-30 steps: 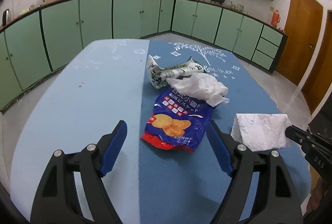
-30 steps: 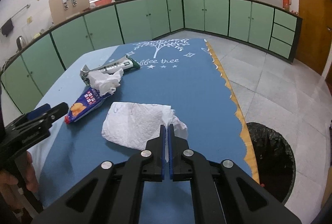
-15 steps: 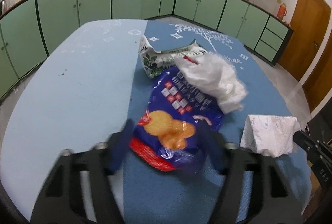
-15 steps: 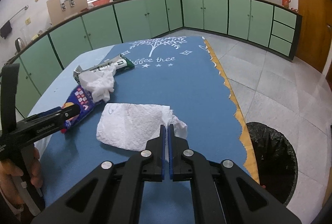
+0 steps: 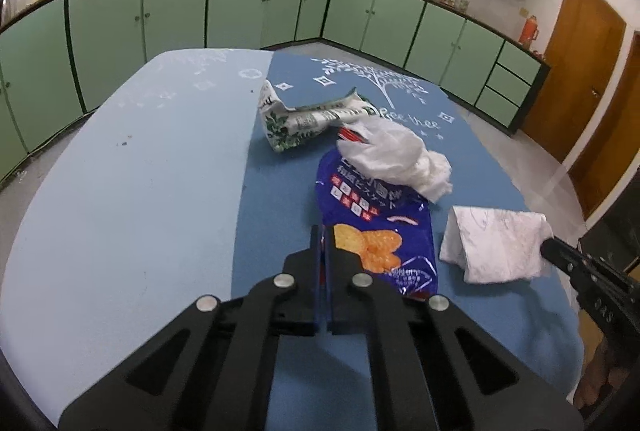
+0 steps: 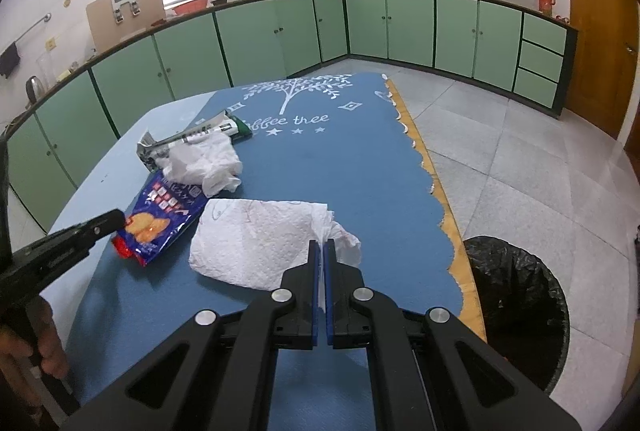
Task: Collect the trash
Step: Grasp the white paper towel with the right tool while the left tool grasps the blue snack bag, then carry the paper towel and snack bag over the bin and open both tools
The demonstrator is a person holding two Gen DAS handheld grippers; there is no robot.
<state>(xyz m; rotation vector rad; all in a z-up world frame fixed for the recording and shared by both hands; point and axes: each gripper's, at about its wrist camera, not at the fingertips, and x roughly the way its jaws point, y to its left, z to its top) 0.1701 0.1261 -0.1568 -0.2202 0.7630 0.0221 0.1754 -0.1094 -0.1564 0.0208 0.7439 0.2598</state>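
The big blue bench [image 6: 340, 167] holds the trash. A round black bin [image 6: 520, 311] sits on the floor beside it. The right tool [image 6: 321, 251] pinches the flat white paper towel [image 6: 256, 235]. The left tool [image 5: 322, 239] pinches the blue shiny snack bag [image 5: 380, 223].

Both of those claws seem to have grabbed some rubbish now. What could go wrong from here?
1. The left gripper pinches only the near edge of the blue snack bag. The crumpled tissue lies on the bag's far end, so lifting may drag or spill it.
2. The right gripper holds just a corner of the paper towel; thin paper might tear or slip out.
3. The bin sits on the floor beyond the table edge, so a loose piece could miss it.
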